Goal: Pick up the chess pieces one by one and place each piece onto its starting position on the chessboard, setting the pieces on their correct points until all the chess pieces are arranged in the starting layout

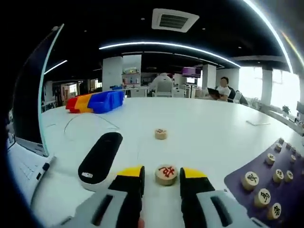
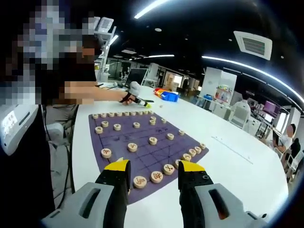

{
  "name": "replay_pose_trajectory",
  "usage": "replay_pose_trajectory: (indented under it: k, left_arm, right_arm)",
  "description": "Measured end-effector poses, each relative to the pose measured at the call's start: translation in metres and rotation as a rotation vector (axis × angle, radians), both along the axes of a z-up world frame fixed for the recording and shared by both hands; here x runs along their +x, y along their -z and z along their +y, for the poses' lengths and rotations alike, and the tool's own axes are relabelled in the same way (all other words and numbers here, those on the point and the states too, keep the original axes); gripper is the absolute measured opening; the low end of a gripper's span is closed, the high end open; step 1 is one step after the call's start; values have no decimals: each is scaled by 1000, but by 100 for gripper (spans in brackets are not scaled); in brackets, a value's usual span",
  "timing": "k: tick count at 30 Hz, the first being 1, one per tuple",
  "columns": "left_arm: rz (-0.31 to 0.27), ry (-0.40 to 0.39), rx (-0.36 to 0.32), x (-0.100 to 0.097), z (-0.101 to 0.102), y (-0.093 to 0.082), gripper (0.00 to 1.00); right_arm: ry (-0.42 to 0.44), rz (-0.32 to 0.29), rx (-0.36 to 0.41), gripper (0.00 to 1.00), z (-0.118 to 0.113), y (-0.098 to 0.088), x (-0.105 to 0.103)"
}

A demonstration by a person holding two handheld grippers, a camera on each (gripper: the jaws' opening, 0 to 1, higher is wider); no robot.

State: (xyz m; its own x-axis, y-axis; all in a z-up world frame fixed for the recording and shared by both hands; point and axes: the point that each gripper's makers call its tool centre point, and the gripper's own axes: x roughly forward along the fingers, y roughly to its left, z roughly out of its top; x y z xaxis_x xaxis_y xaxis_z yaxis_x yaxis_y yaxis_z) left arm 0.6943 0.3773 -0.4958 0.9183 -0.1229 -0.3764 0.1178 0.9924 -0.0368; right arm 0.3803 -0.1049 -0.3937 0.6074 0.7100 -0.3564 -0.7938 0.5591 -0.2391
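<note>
In the left gripper view the purple chessboard (image 1: pixel 240 183) is cut off at the lower right edge, the laptop (image 1: pixel 28 118) is cut off at the left, and characters on the far chess pieces (image 1: pixel 278 156) are too small to read.

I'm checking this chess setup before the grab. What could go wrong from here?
The left claw is open around a red-marked piece but not yet closed; a shallow grip could flick the disc away. The black oval device sits close beside it and could get bumped. Pieces on the purple board are tightly spaced, so placing may knock neighbours.
</note>
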Motion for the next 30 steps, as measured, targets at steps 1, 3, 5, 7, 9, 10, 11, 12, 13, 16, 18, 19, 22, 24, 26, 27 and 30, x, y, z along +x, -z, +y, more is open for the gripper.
replay_pose_trajectory:
  k: [1, 3, 5, 7, 9, 10, 11, 12, 13, 16, 18, 19, 22, 24, 26, 27, 30]
  left_arm:
    - [-6, -5, 7, 0, -1, 0, 25]
    - [-13, -3, 11, -1, -3, -1, 21]
    - [-15, 6, 14, -2, -5, -1, 21]
    - [-15, 9, 21, -5, -5, -2, 21]
    - [-19, 10, 12, -6, -5, -6, 21]
    - [-23, 10, 2, -7, -5, -10, 21]
    - [-30, 13, -10, -9, -7, -15, 21]
    - [-38, 15, -19, -9, -8, -21, 21]
    - [-51, 19, -32, -11, -11, -27, 21]
    - [-91, 19, -91, -12, -18, -51, 21]
    - [-107, 30, -126, -14, -26, -67, 21]
    - [-116, 35, -141, -15, -30, -73, 21]
    - [-158, 72, -189, -18, -52, -100, 21]
    - [-181, 101, -213, -21, -69, -116, 21]
    - [-198, 132, -219, -23, -88, -131, 21]
    - [-201, 156, -213, -24, -99, -136, 21]
    - [-219, 249, -210, -29, -140, -152, 21]
  right_arm:
    - [1, 0, 0, 41, 0, 0, 0]
    - [2, 0, 1, 41, -1, 0, 0]
    - [4, -2, 1, 41, -1, -1, 0]
    - [4, -3, 2, 41, -1, -1, 0]
    - [3, -4, 1, 41, -1, -1, 0]
    - [2, -5, 1, 41, -1, -1, -1]
    - [1, -6, 0, 41, 0, -1, -1]
    - [1, -7, -1, 41, 0, -2, -1]
    - [0, -9, 0, 41, 0, -2, -2]
    - [-2, -13, 1, 41, 1, -3, -3]
    - [-3, -15, 0, 41, 2, -4, -3]
    - [-4, -16, 0, 41, 2, -4, -3]
    - [-7, -20, 0, 41, 3, -6, -4]
    - [-7, -22, 0, 41, 3, -6, -5]
    - [-5, -23, -1, 41, 2, -7, -5]
    - [-5, -24, -1, 41, 2, -7, -5]
    - [-6, -28, 0, 41, 2, -8, -6]
